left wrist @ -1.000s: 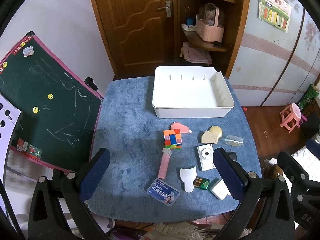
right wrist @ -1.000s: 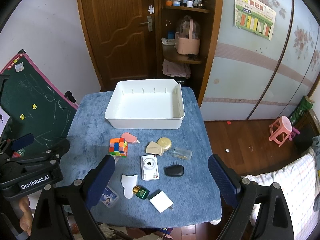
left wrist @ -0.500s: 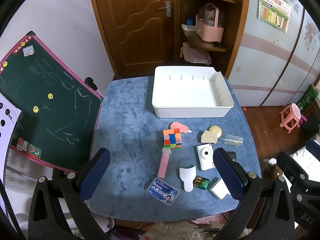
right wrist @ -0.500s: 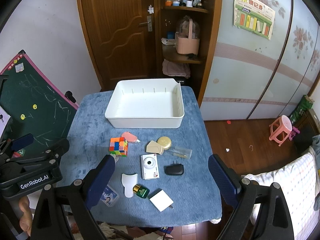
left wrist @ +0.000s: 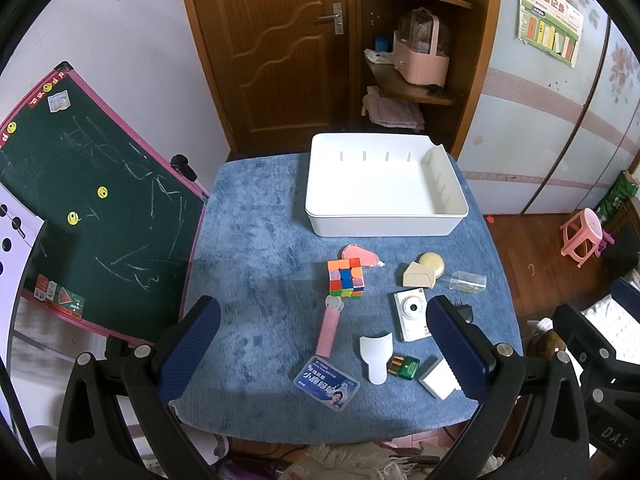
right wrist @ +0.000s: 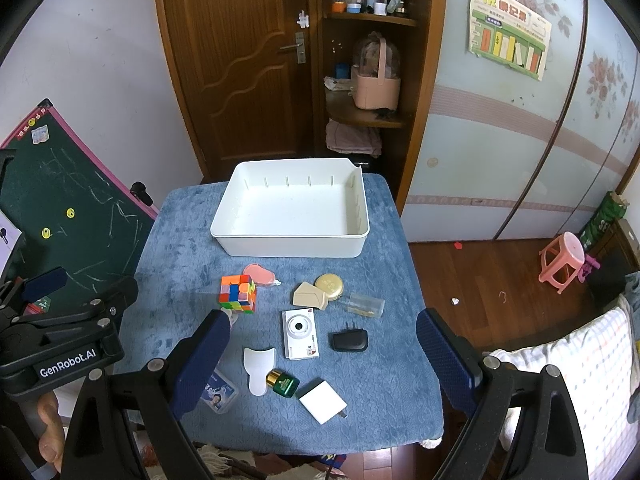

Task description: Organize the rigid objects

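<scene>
Hovering wide apart and empty, the right claw (right wrist: 320,364) is sitting nearest the white camera (right wrist: 300,334) — lying lengthwise toward the tray (right wrist: 292,242).

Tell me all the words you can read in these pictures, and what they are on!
"GenRobot.AI": white letters on the black body of the left gripper, seen from the right wrist.
"DAS": cut-off letters on the right gripper's black body, at the picture's edge.
Blue card on the table: Chinese characters, too small to read surely.
Wall poster: print too blurred.
Chalkboard: only scribbles and stickers.
</scene>
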